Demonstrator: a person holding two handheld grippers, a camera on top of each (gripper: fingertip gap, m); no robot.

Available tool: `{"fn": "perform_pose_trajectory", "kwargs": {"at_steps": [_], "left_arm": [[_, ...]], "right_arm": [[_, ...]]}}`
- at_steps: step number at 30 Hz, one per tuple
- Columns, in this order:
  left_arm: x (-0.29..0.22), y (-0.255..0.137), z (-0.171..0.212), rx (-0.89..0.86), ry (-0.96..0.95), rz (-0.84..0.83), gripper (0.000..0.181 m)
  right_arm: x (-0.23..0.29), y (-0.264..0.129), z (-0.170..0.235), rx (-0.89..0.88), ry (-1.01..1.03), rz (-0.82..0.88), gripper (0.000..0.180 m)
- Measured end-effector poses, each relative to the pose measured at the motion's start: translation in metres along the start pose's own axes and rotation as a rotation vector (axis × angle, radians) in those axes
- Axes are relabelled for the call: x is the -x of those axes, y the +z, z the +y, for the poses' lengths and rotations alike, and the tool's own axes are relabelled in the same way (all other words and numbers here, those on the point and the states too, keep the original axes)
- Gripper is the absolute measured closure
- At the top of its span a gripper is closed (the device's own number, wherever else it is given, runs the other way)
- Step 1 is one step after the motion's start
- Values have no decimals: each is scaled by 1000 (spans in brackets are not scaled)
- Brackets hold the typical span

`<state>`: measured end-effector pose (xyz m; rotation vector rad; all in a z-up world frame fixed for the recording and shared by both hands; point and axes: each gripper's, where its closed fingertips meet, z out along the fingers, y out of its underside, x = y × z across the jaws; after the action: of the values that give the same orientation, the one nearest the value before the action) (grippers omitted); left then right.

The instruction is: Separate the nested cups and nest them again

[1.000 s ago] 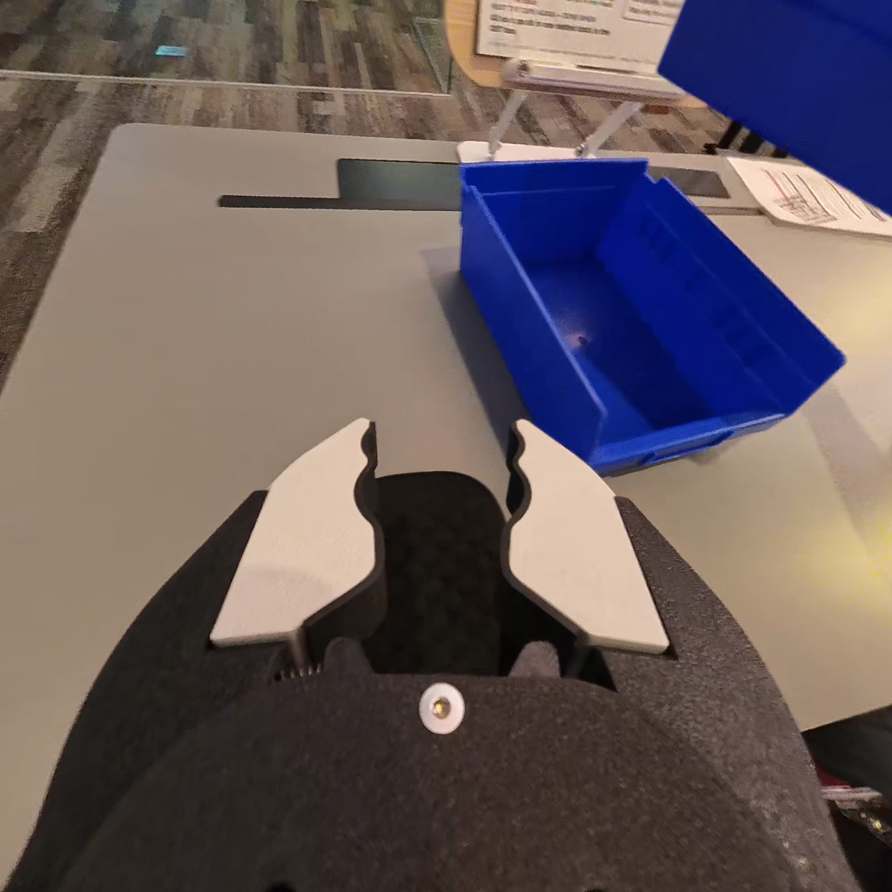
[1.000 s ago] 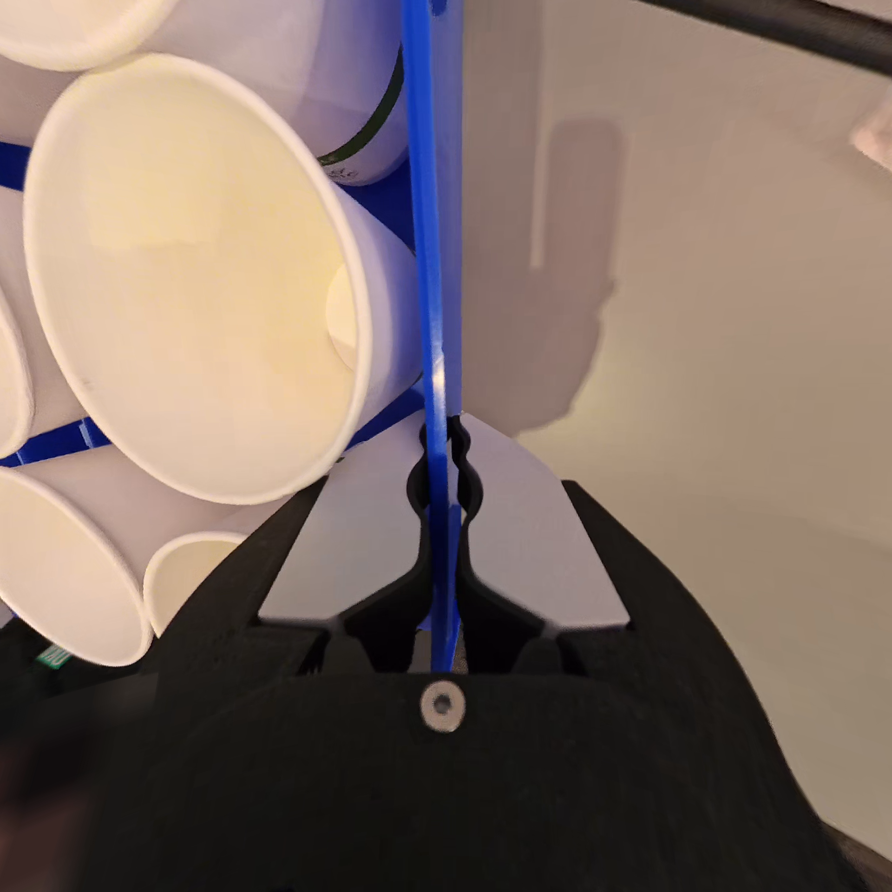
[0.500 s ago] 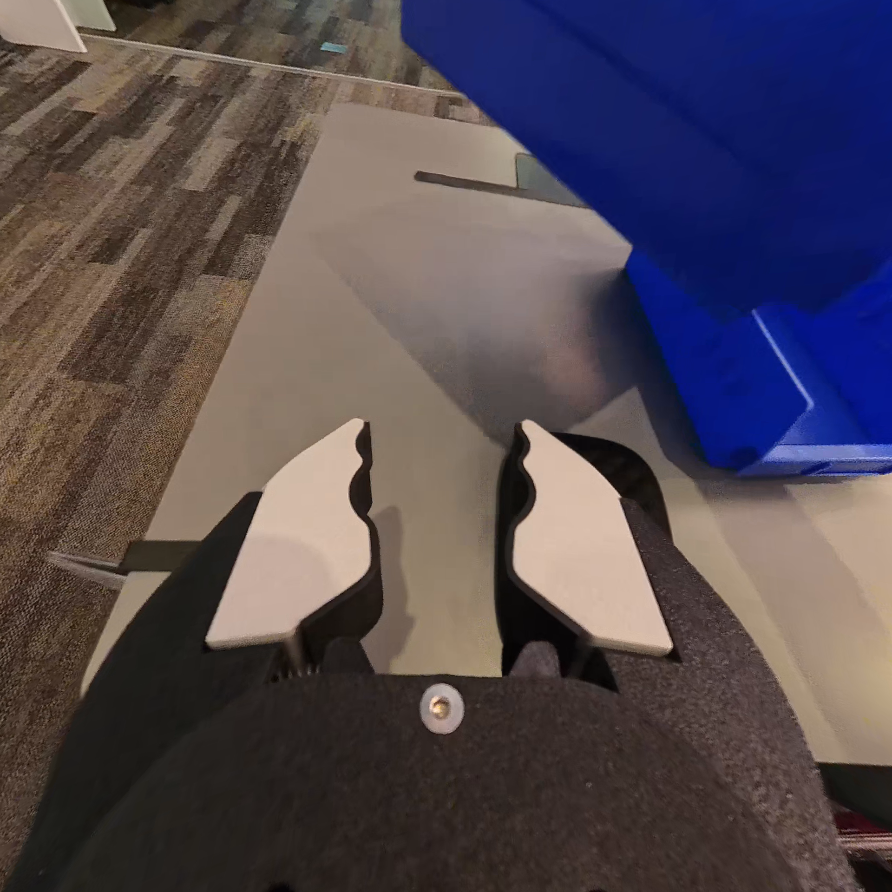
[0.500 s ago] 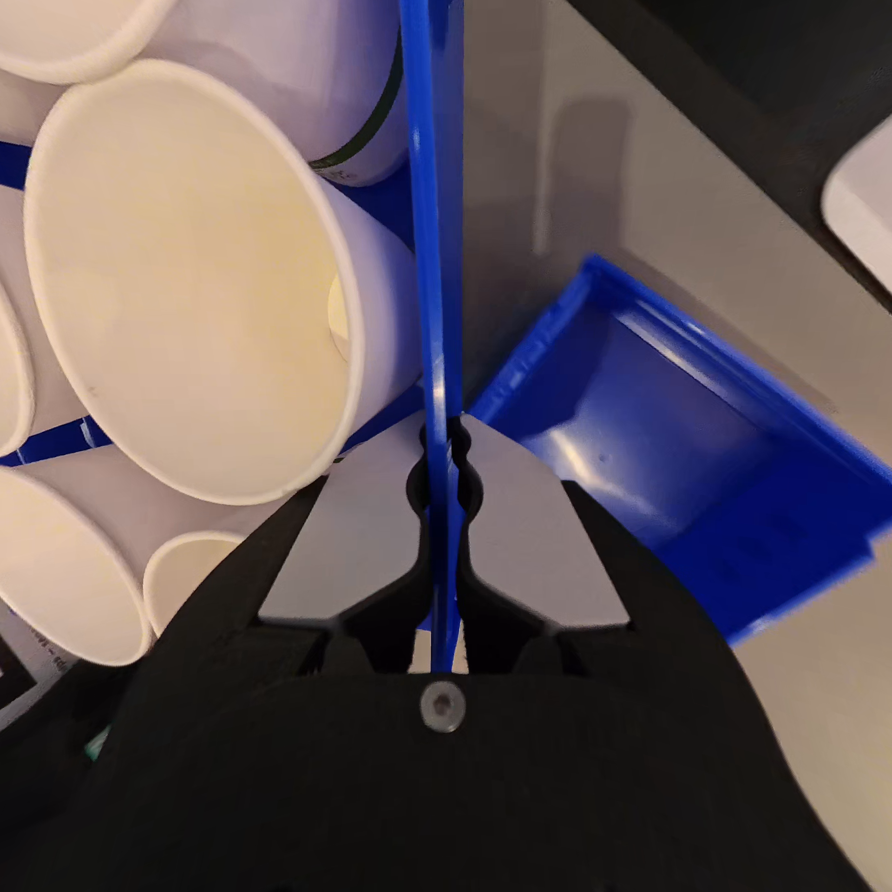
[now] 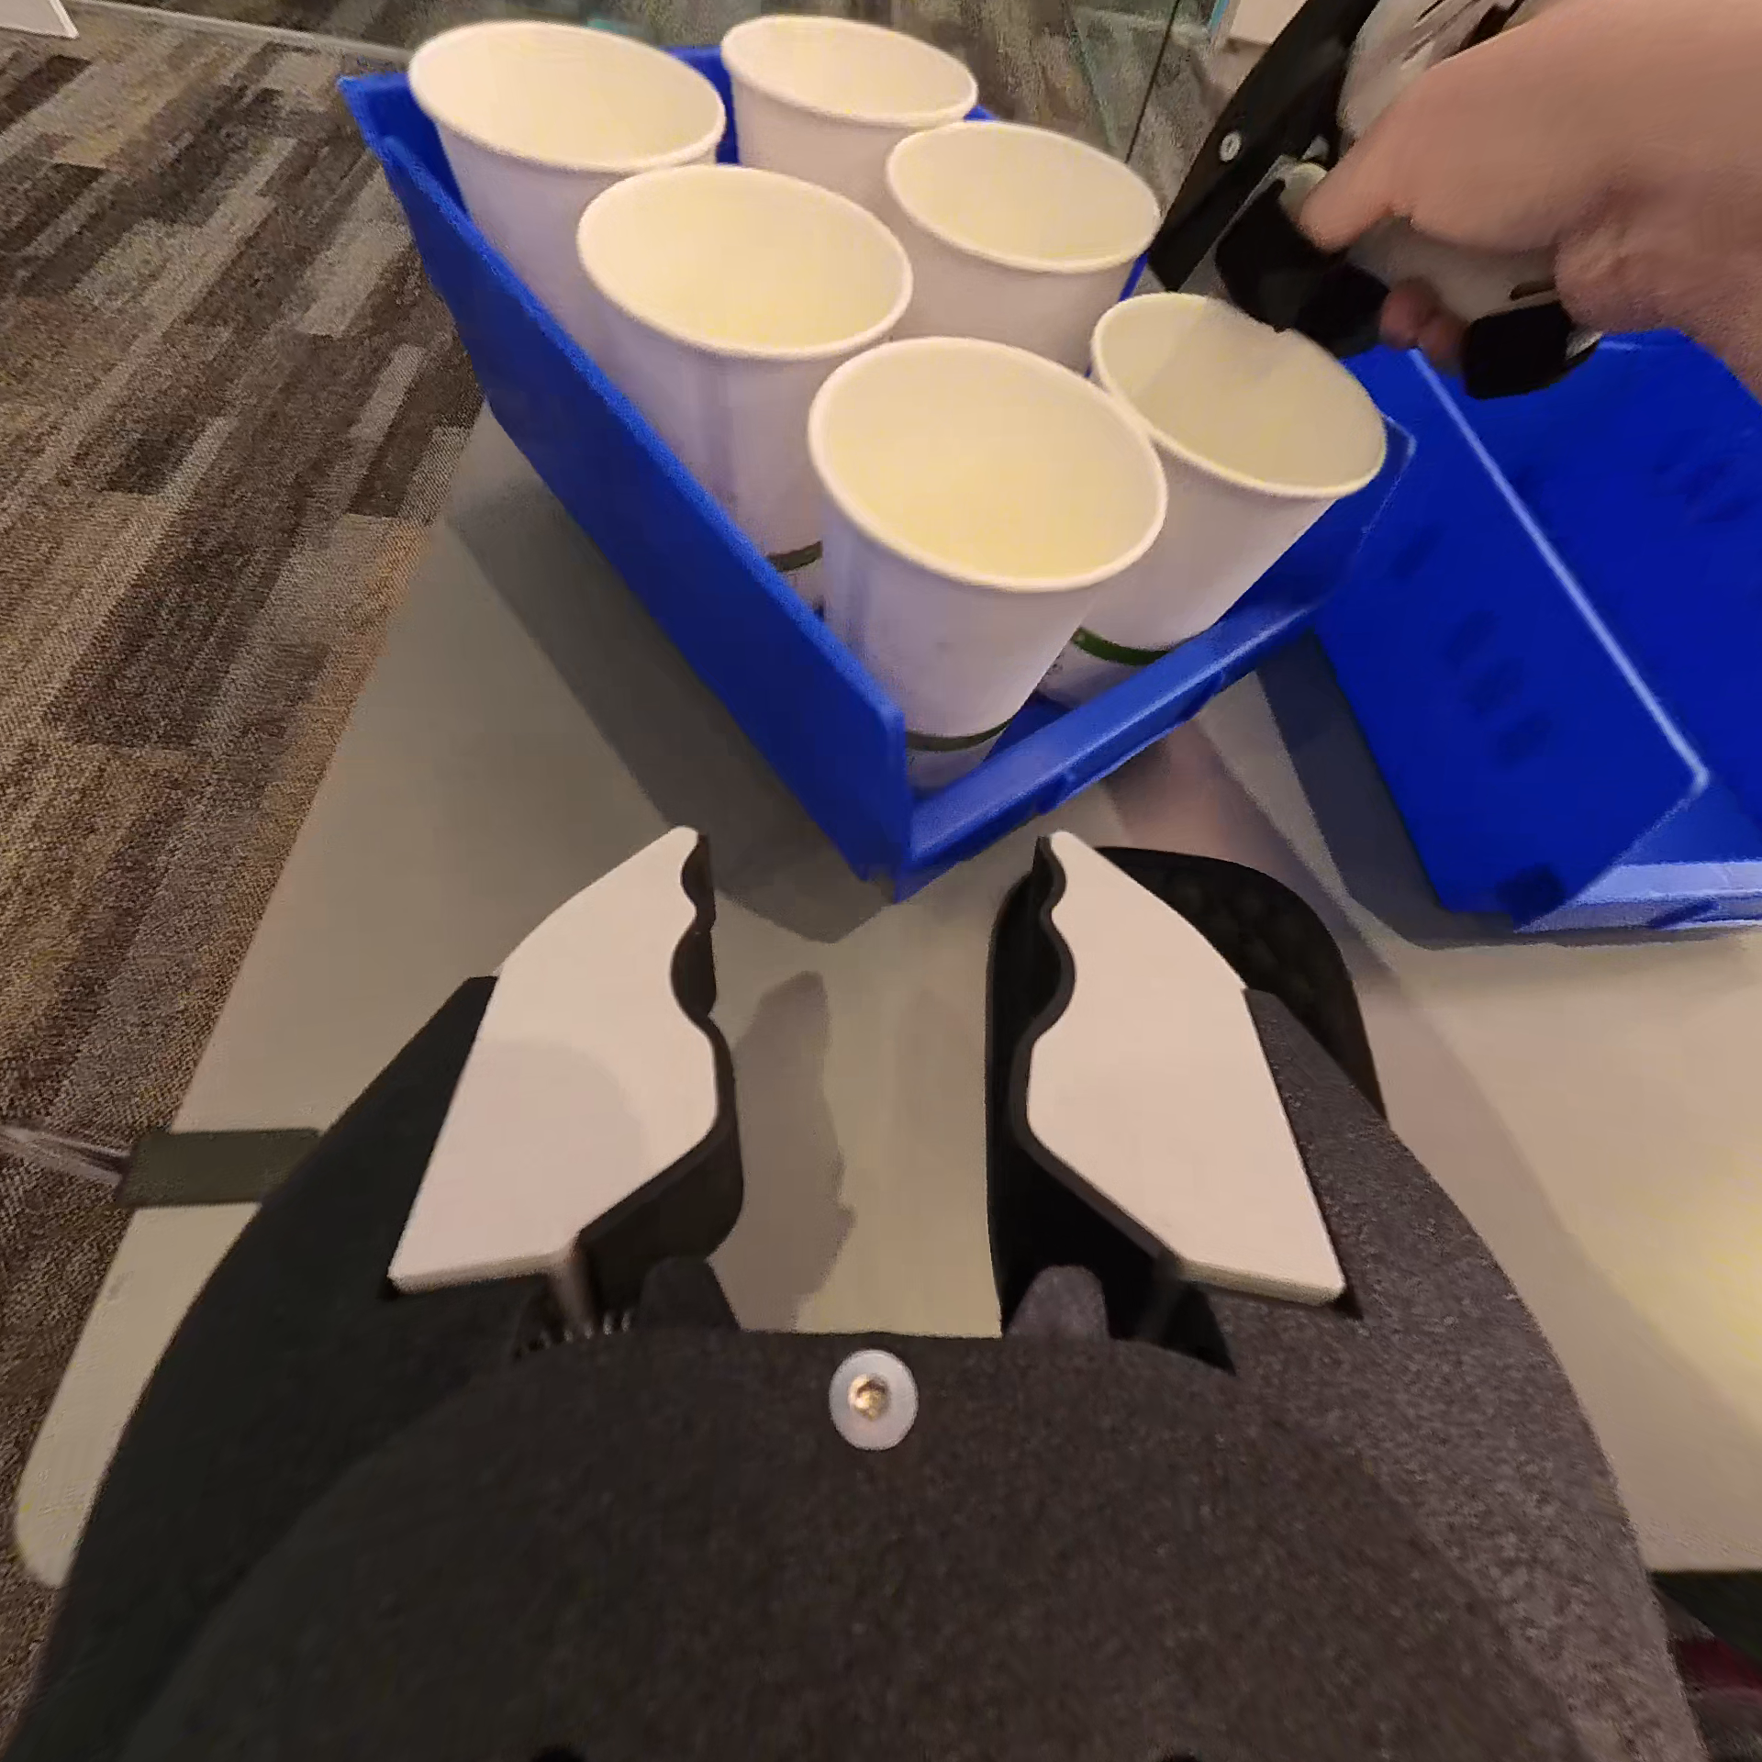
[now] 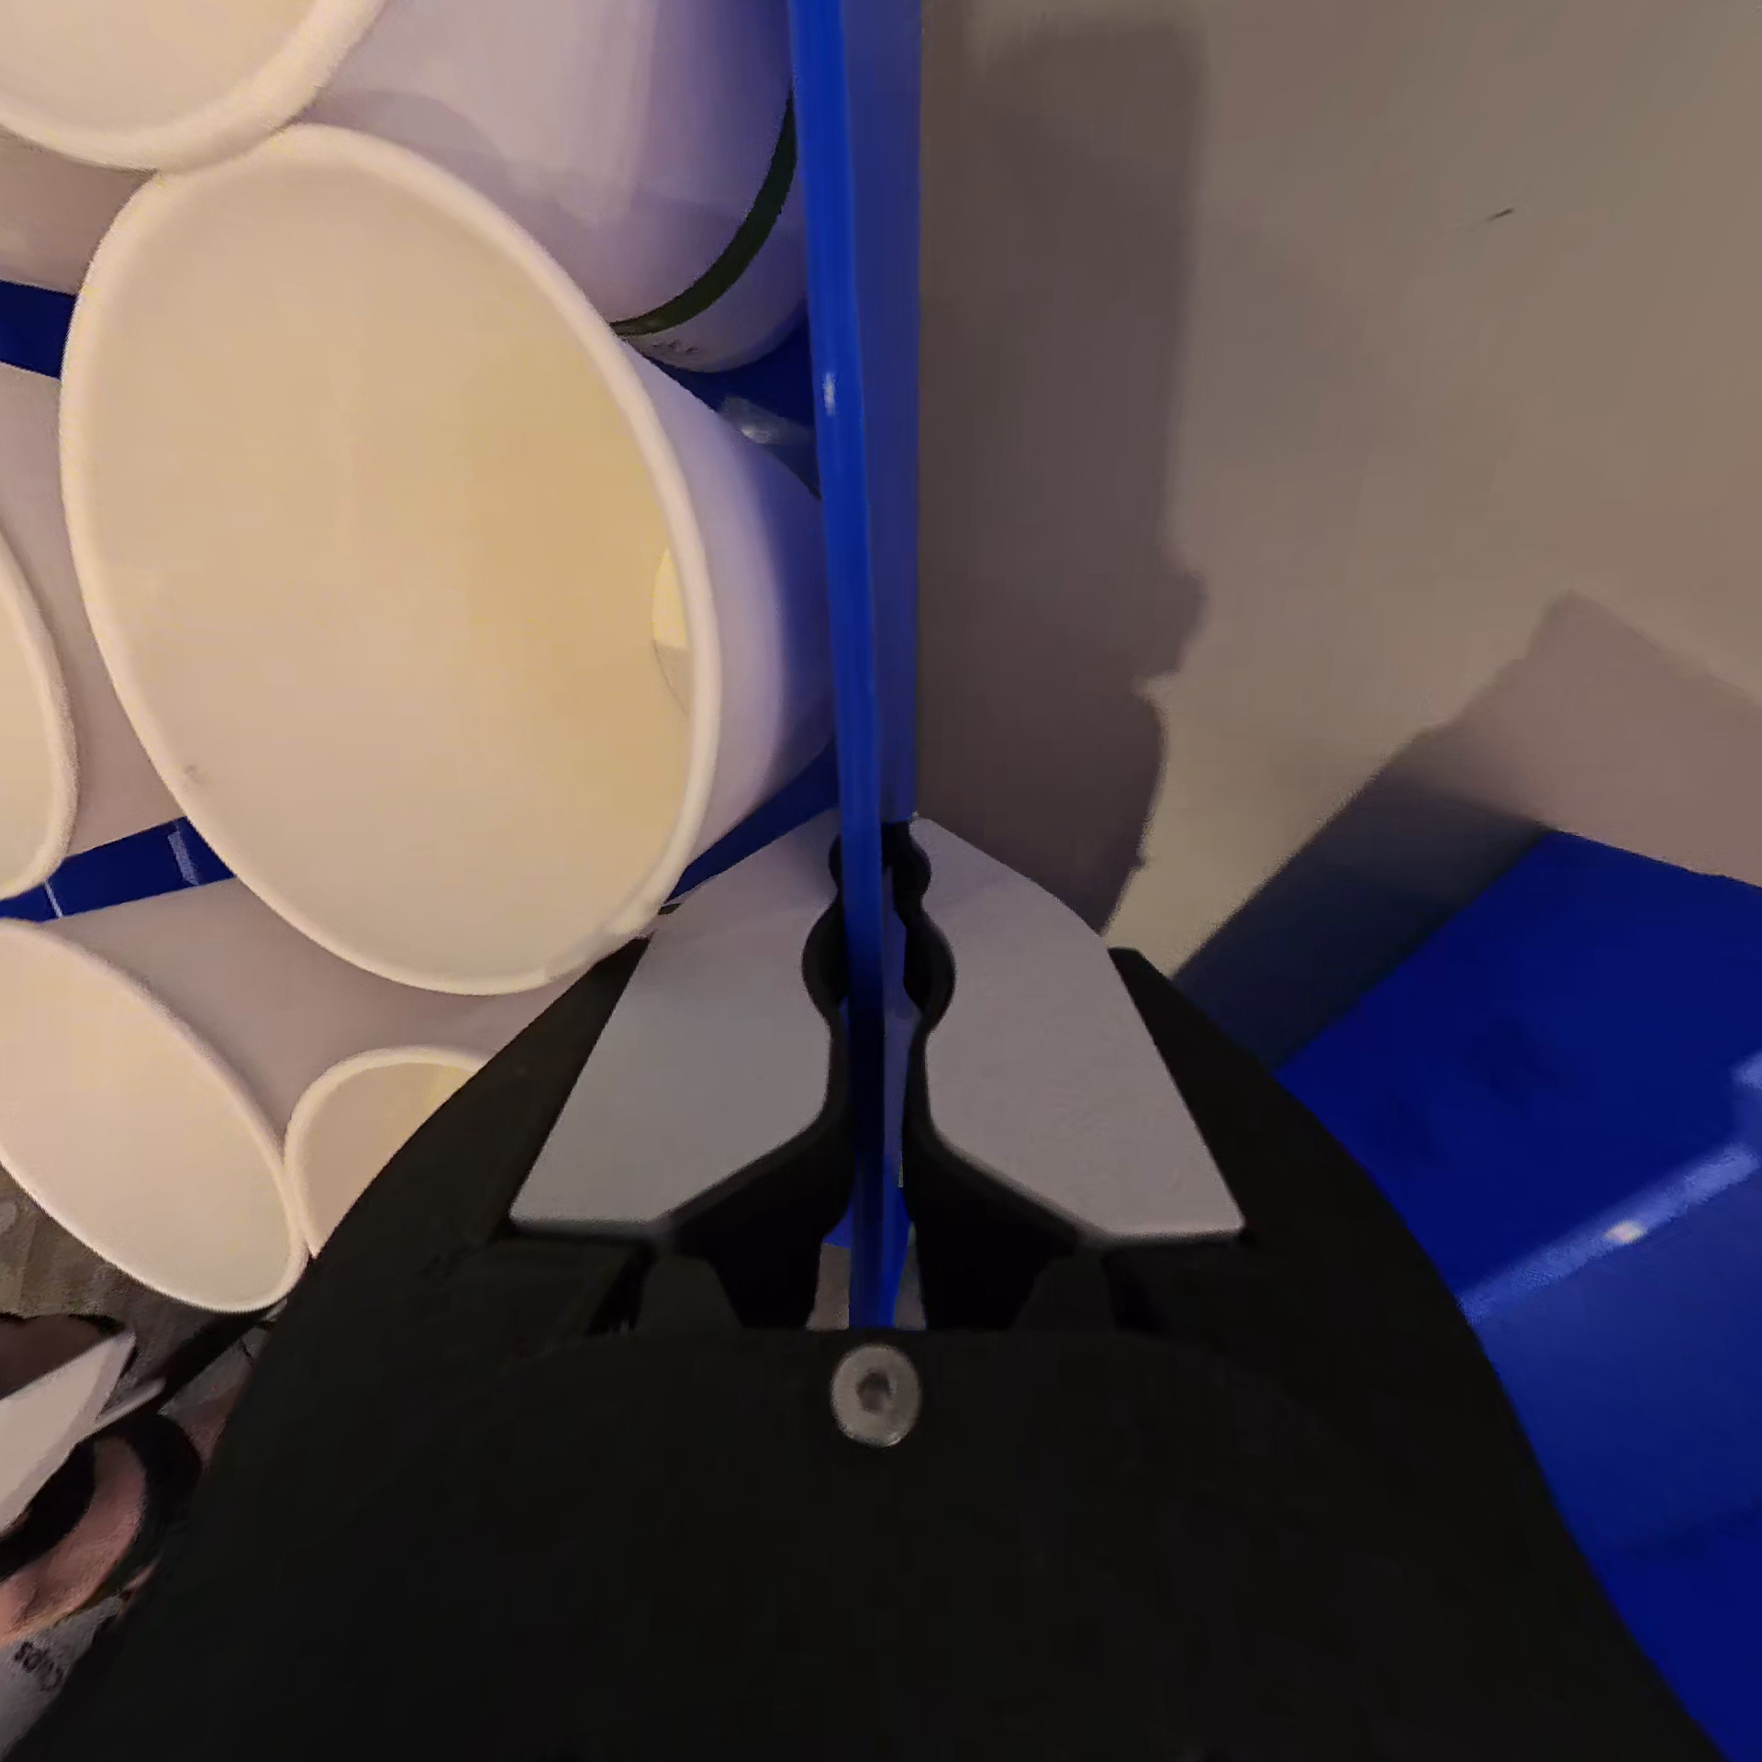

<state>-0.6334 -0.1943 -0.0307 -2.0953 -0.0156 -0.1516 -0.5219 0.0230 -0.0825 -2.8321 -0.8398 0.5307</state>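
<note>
Several white paper cups [image 5: 982,467] stand upright in a blue bin [image 5: 667,572] low over the grey table [image 5: 534,858]. My right gripper [image 6: 872,829] is shut on this bin's thin side wall [image 6: 849,477], with the cups [image 6: 381,553] just left of it. The right gripper also shows in the left wrist view [image 5: 1239,248], at the bin's far right rim, with a hand [image 5: 1526,172] on it. My left gripper [image 5: 868,844] is open and empty, just short of the bin's near corner.
A second blue bin [image 5: 1573,620], with nothing in it, sits on the table right of the cup bin; it also shows in the right wrist view [image 6: 1526,1192]. Patterned carpet floor [image 5: 191,477] lies beyond the table's left edge.
My right gripper, still shut on the wall, has brought the bin of cups down from above to beside the second bin. My left gripper's jaws opened wider and now face the cup bin.
</note>
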Motion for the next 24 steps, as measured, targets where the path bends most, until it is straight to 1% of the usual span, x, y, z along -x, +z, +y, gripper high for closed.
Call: {"fn": "perform_pose_trajectory", "kwargs": {"at_steps": [4, 9, 11, 12, 14, 16, 17, 19, 24], "left_arm": [[6, 27, 4, 31, 11, -49, 115], [22, 58, 9, 47, 31, -147, 118], [26, 70, 13, 59, 36, -170, 121], [28, 75, 16, 68, 30, -172, 122], [32, 83, 21, 81, 21, -178, 124], [37, 87, 24, 81, 15, -188, 129], [39, 88, 24, 76, 7, -190, 127], [41, 89, 23, 60, -20, -174, 130], [49, 87, 22, 57, -17, -189, 130]], "right_arm": [[-2, 18, 1, -8, 27, 20, 175], [2, 19, 4, 25, -13, 42, 173], [3, 18, 3, 0, -18, 33, 171], [3, 15, 0, -21, -15, 23, 168], [-2, 7, -5, -73, -29, 48, 148], [-6, -6, -9, -123, -87, 75, 148], [-7, -13, -11, -148, -114, 83, 145], [-6, -27, -11, -186, -166, 89, 145], [-11, -55, 1, -231, -255, 99, 143]]}}
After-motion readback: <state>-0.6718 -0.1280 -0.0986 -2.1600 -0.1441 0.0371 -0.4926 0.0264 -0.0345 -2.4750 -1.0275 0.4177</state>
